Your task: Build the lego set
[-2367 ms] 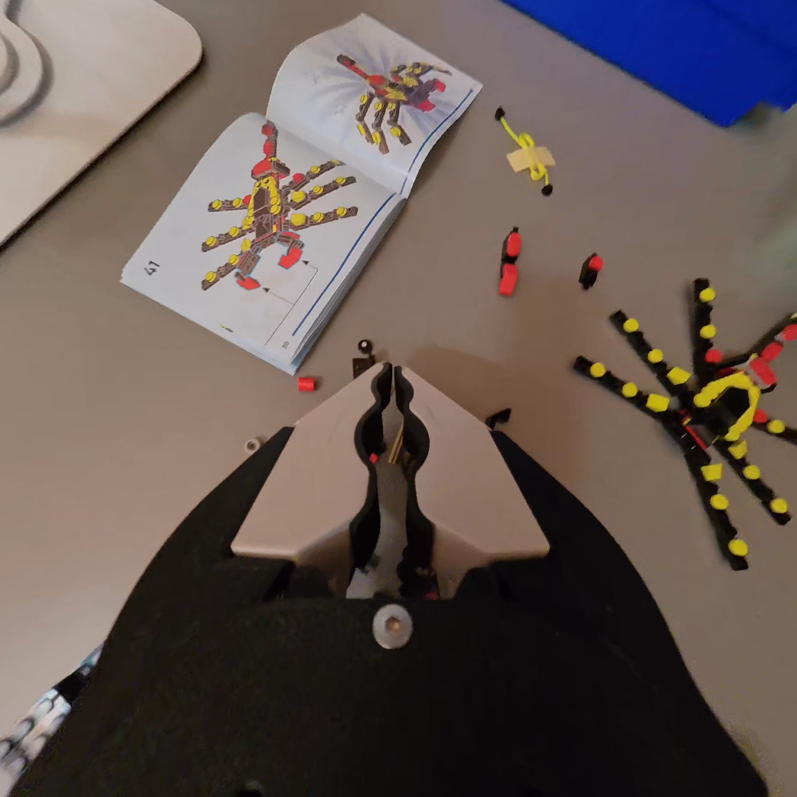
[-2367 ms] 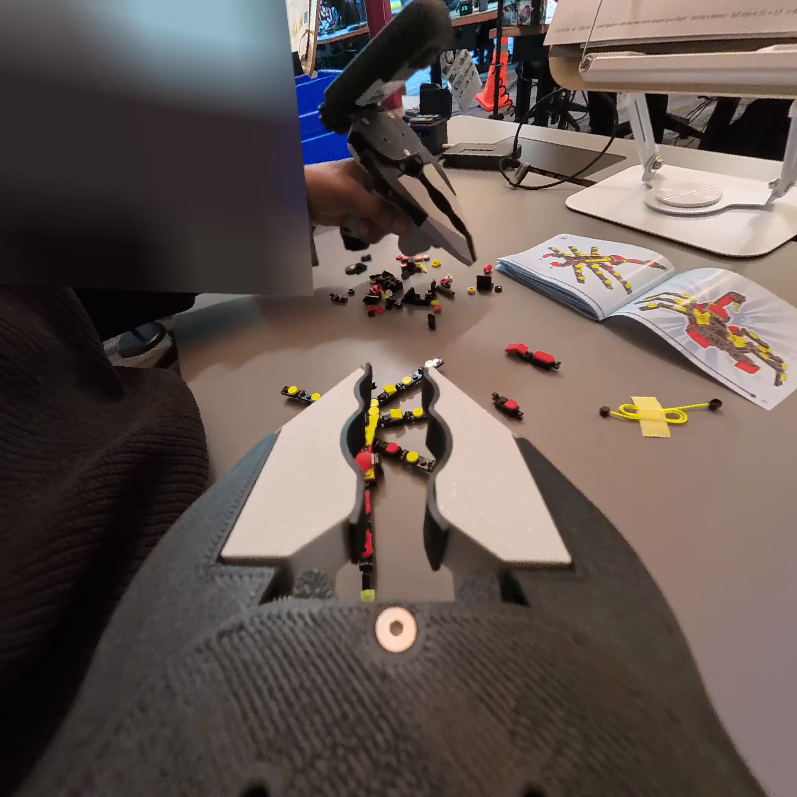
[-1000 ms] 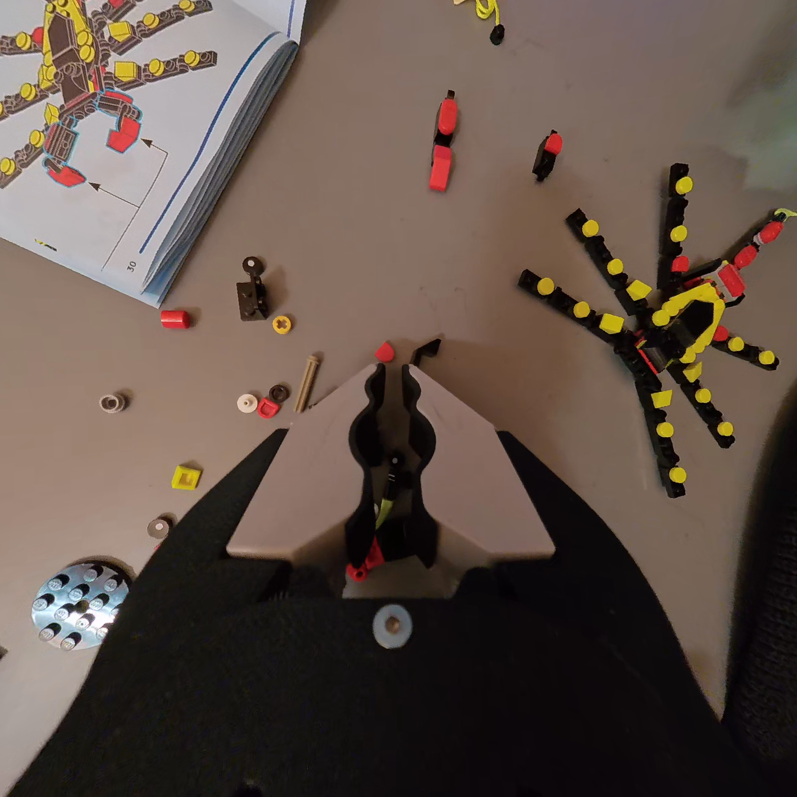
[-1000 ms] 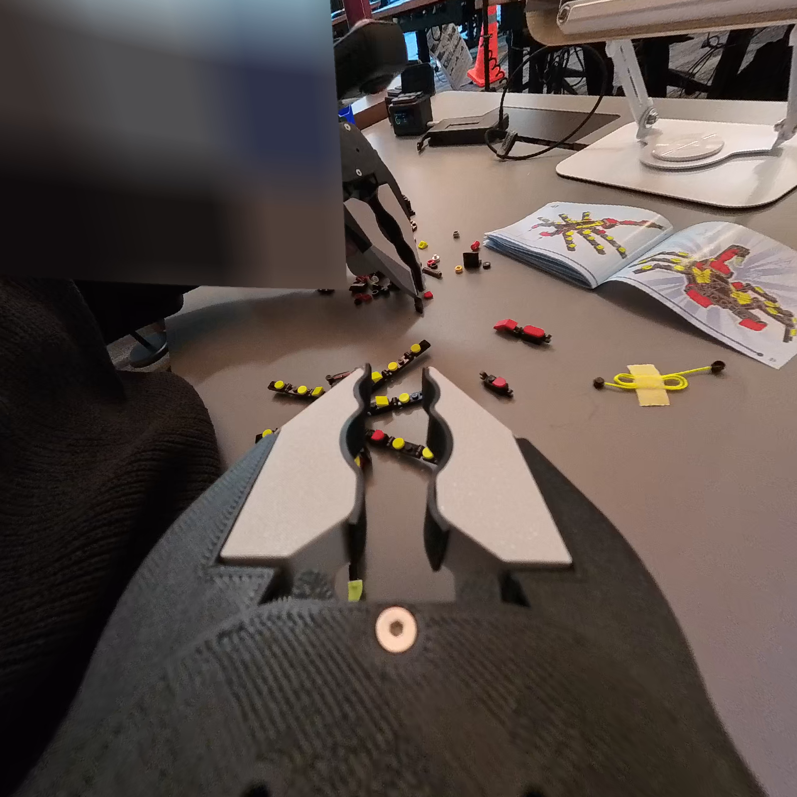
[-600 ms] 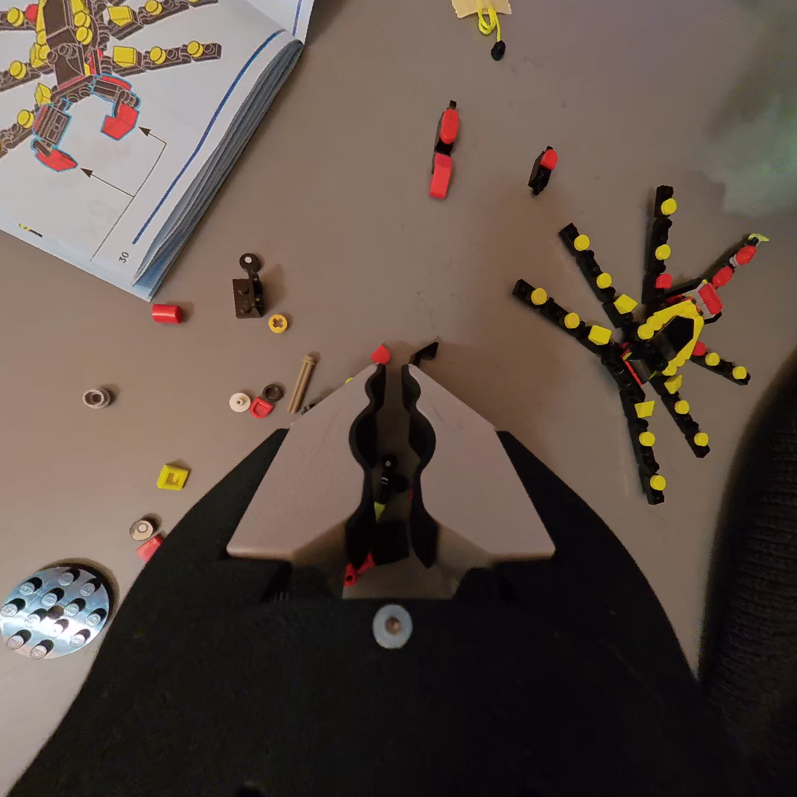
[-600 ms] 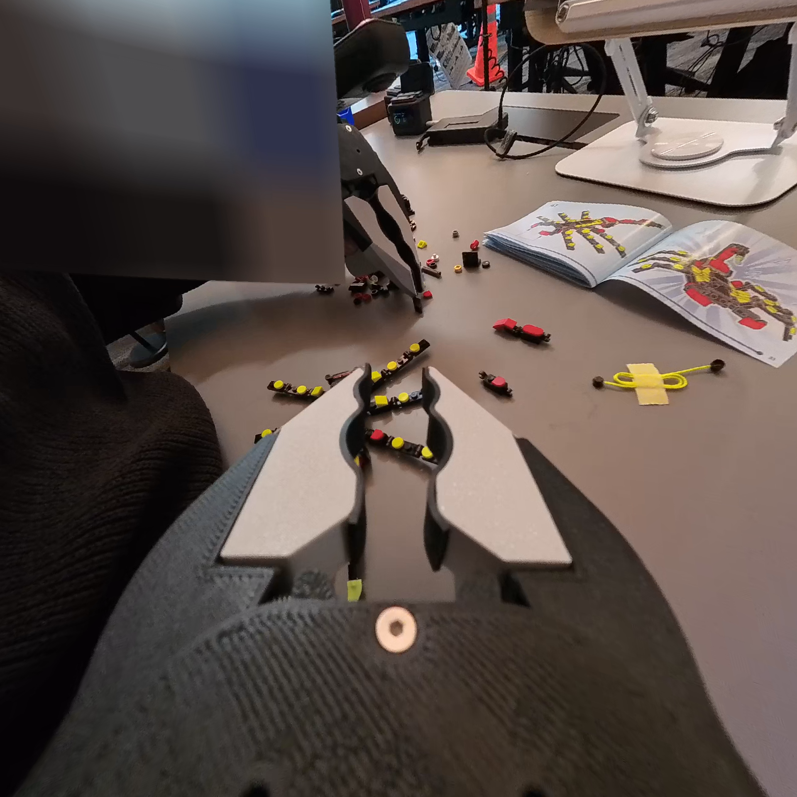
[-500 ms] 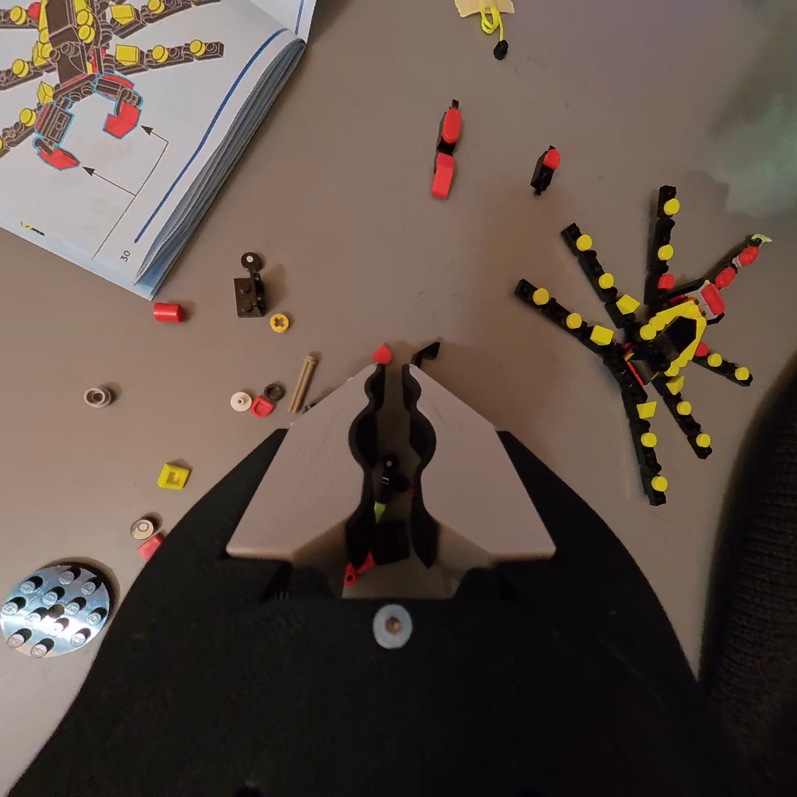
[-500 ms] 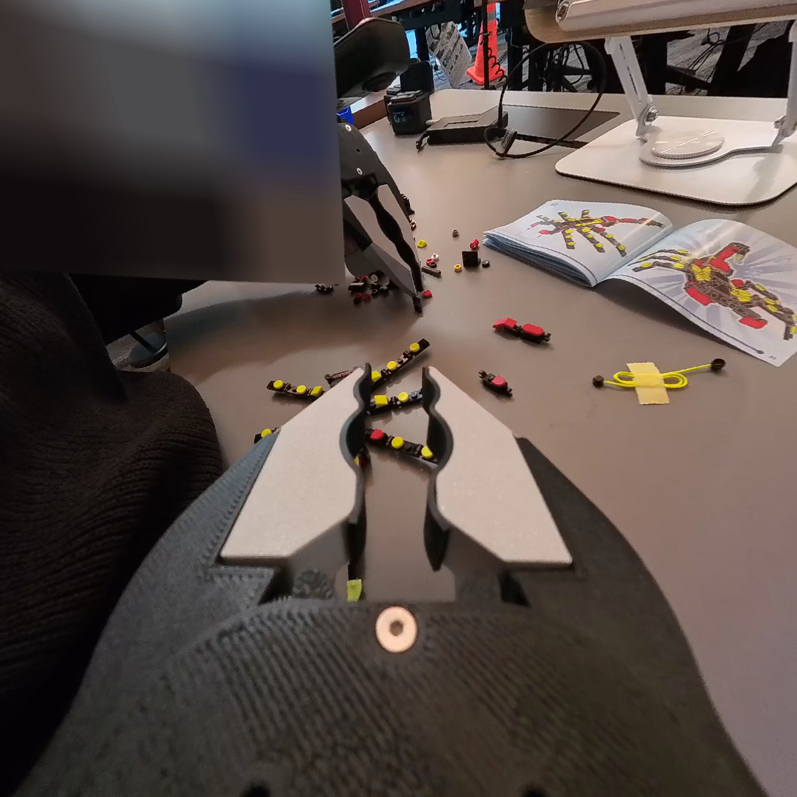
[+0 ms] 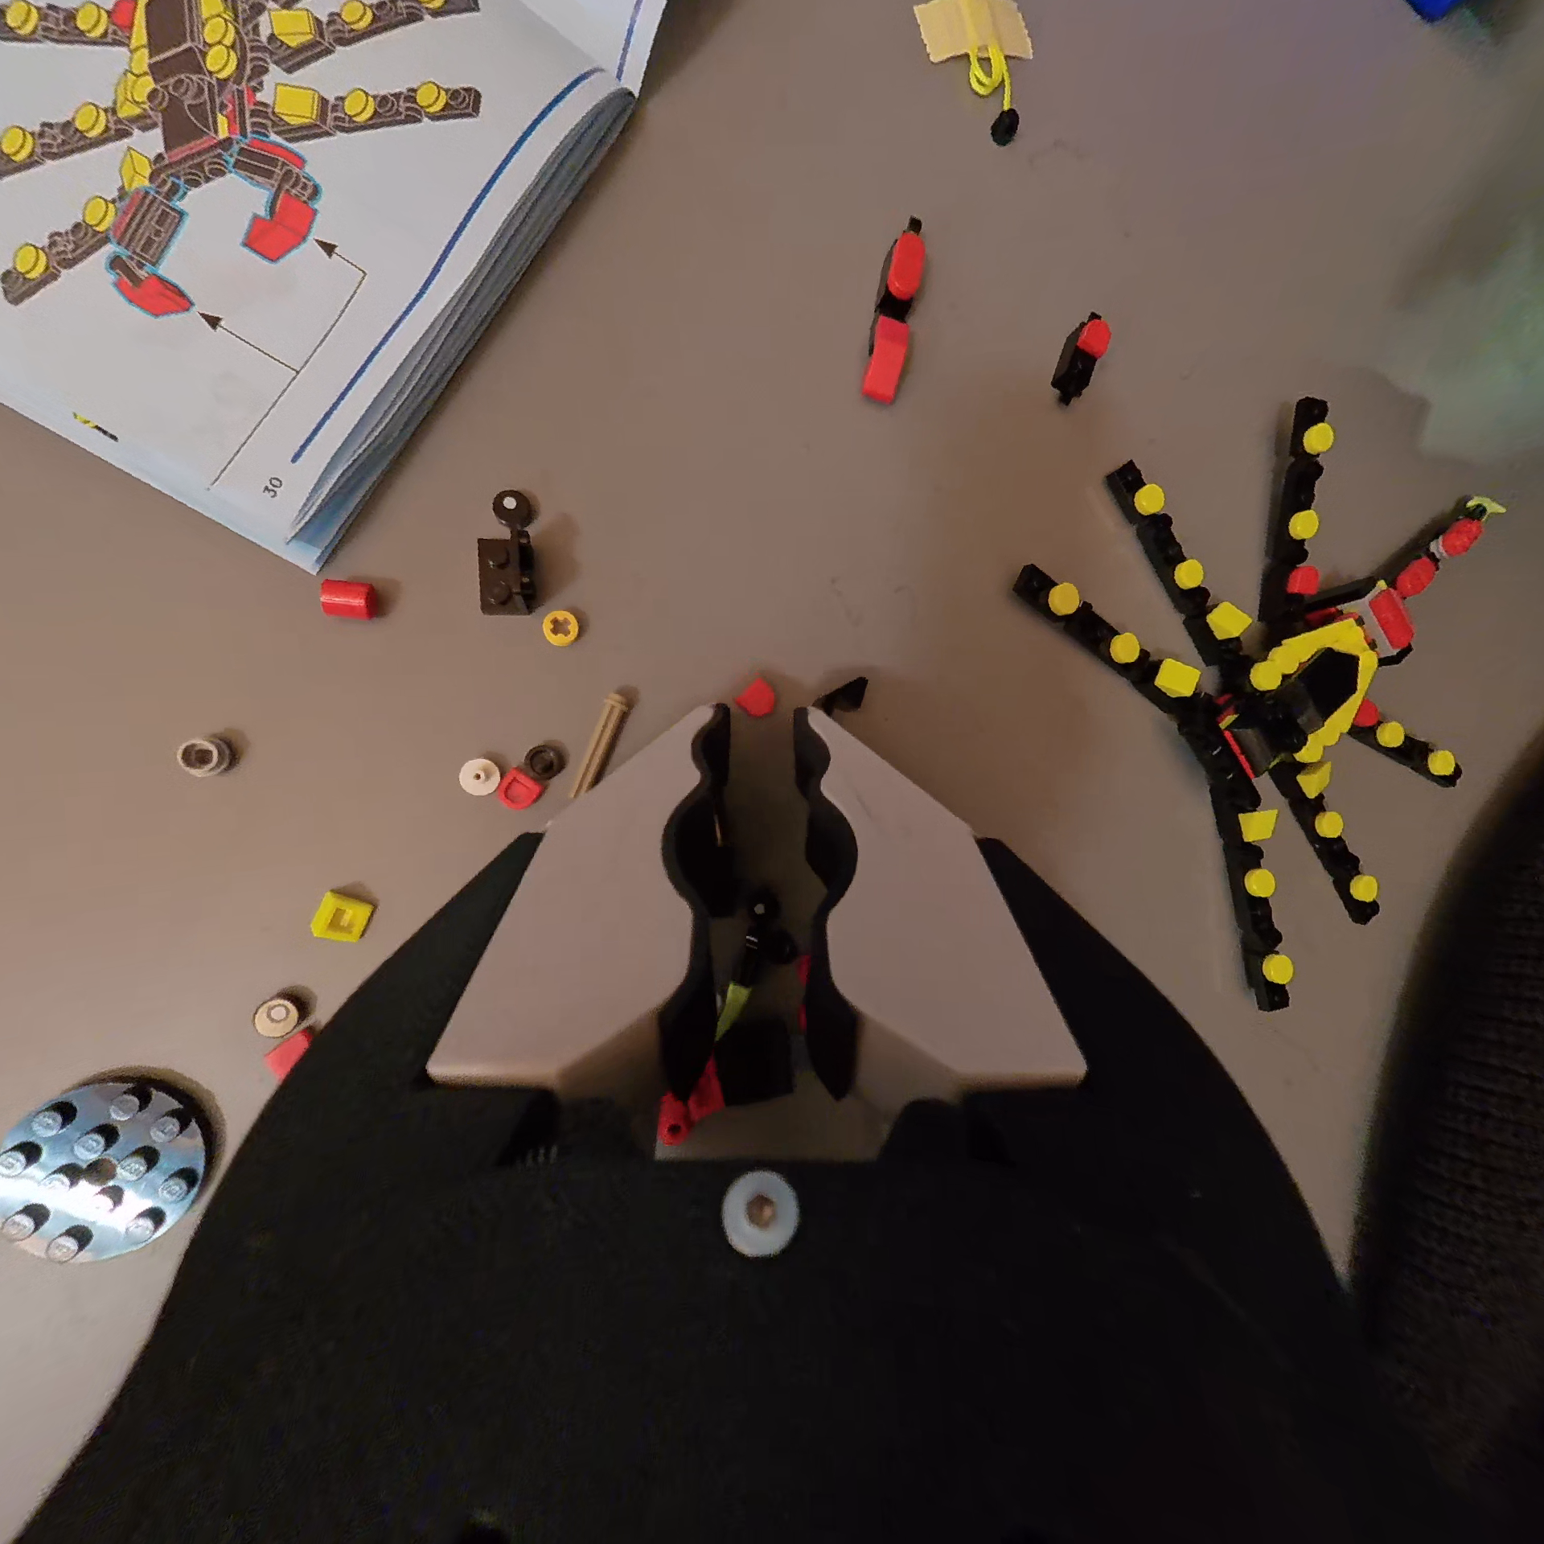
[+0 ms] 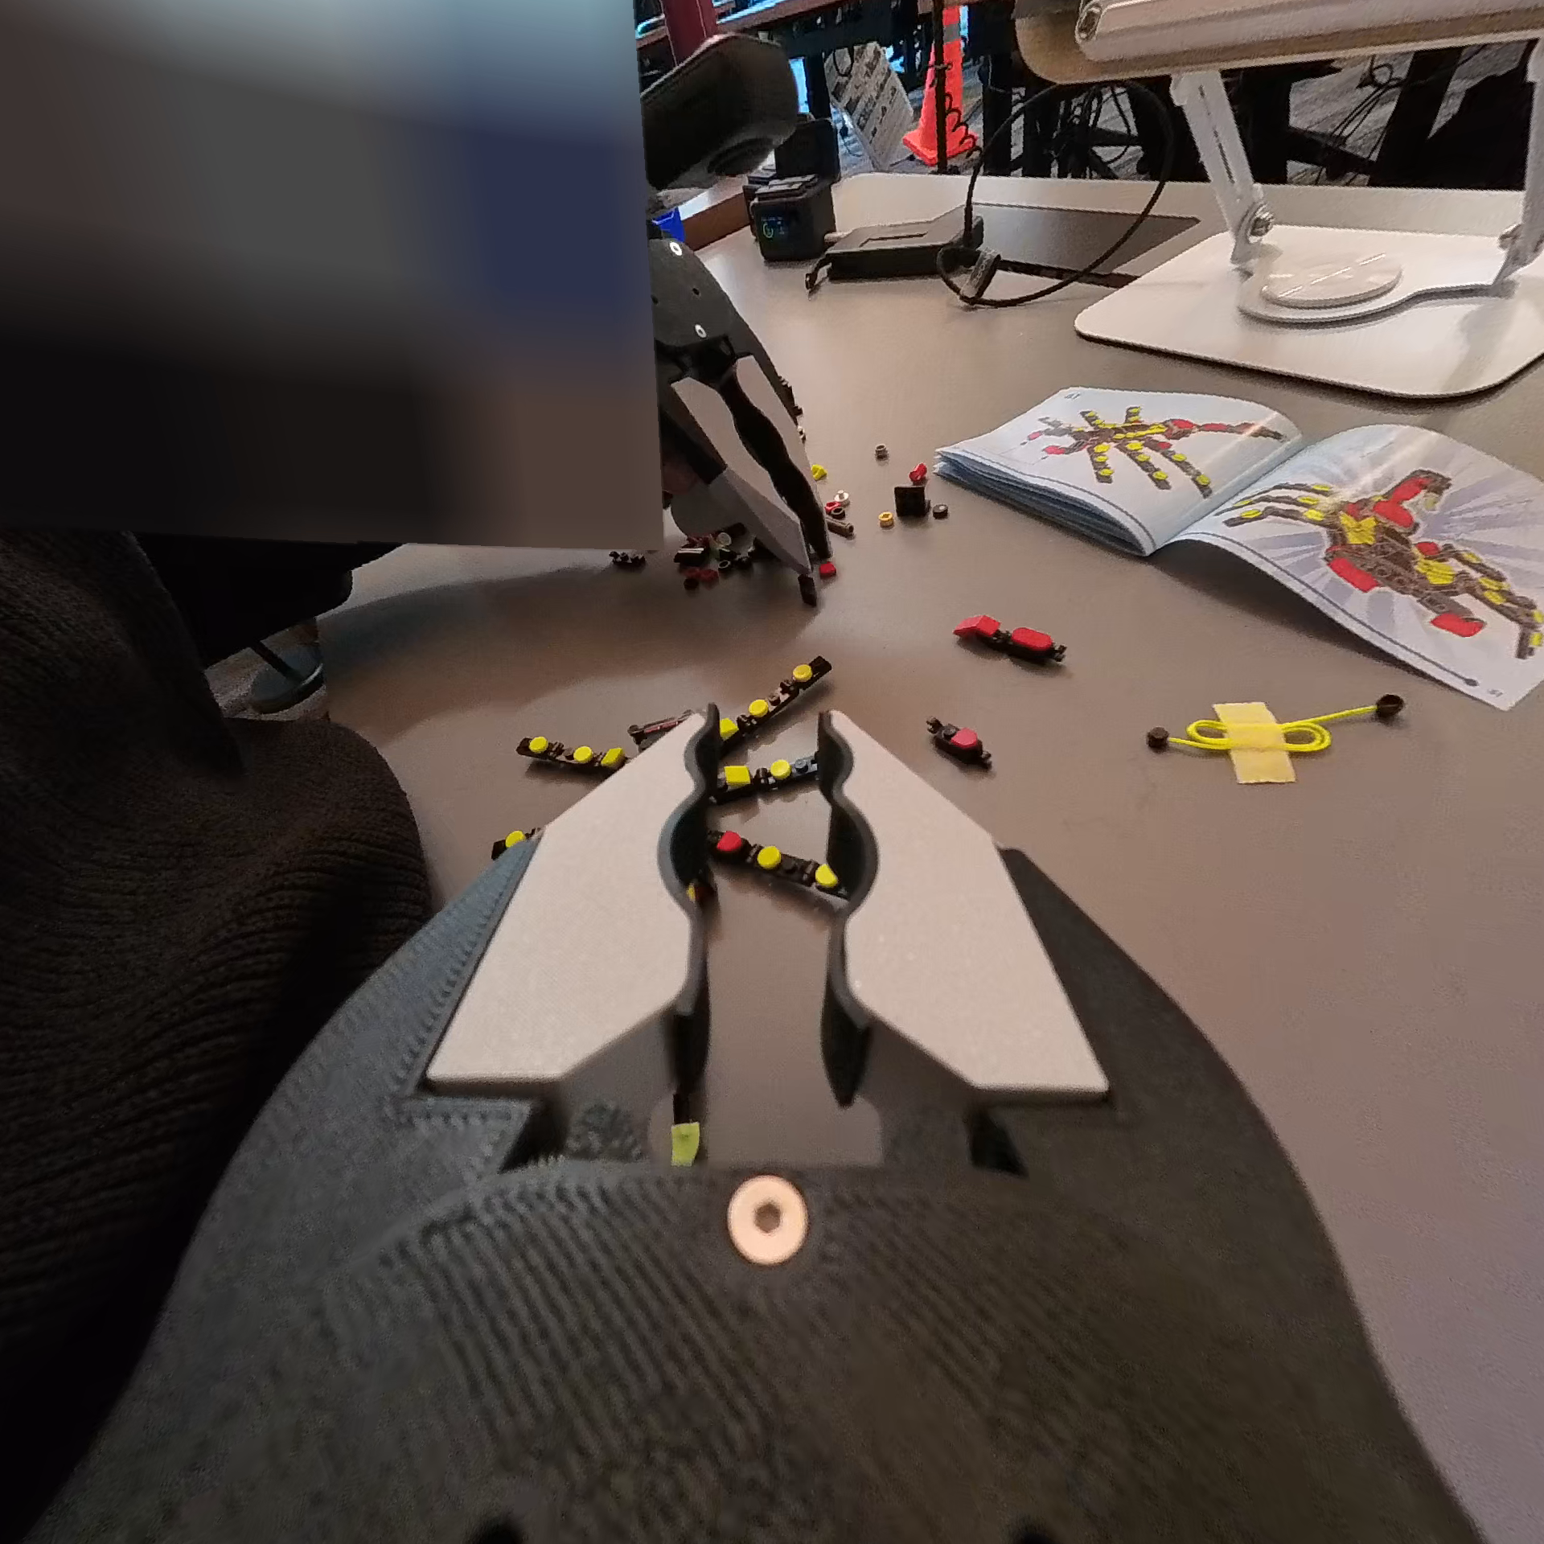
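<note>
While left tongs (image 9: 759, 710) gape | red piece (image 9: 756, 695) between tips

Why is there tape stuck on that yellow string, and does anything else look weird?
The yellow string lies coiled on the table with a strip of tape across it, probably to keep it bundled. The small lego pieces are scattered loose beside the spider model, not sorted. Nothing looks broken.

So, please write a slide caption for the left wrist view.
Left gripper open above loose pieces, beside the spider model and instruction booklet.
</note>
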Demonstrator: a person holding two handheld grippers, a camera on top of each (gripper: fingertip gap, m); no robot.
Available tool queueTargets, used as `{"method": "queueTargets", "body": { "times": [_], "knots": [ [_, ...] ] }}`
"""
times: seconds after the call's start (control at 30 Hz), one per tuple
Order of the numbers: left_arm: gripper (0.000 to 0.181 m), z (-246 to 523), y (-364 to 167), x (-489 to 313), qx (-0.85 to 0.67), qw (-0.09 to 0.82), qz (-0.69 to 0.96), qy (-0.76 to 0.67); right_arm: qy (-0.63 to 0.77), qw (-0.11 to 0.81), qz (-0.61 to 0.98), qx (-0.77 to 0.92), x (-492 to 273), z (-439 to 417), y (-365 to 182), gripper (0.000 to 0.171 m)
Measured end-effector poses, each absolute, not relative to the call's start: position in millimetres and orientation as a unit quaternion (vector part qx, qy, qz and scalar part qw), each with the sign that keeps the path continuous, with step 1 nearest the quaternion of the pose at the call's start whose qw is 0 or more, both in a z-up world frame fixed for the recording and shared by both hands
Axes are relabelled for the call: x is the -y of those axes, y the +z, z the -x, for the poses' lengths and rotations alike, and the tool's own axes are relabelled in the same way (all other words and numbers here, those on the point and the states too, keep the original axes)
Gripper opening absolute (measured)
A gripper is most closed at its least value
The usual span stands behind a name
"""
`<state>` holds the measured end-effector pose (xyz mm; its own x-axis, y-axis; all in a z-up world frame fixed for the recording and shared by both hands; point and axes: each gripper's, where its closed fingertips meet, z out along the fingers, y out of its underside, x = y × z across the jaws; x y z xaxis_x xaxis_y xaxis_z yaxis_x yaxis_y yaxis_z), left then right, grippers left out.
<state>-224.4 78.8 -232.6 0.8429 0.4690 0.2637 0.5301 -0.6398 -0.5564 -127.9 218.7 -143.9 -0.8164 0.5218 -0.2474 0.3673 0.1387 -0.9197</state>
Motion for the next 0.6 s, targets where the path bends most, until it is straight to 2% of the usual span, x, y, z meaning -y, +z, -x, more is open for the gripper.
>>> {"method": "queueTargets", "body": {
  "times": [0.6],
  "knots": [
    [0.005,219,-234,-90,0.230,0.317,0.920,-0.012,0.585,0.065,0.296,0.752,-219,128,-145,0.021]
  ]
}}
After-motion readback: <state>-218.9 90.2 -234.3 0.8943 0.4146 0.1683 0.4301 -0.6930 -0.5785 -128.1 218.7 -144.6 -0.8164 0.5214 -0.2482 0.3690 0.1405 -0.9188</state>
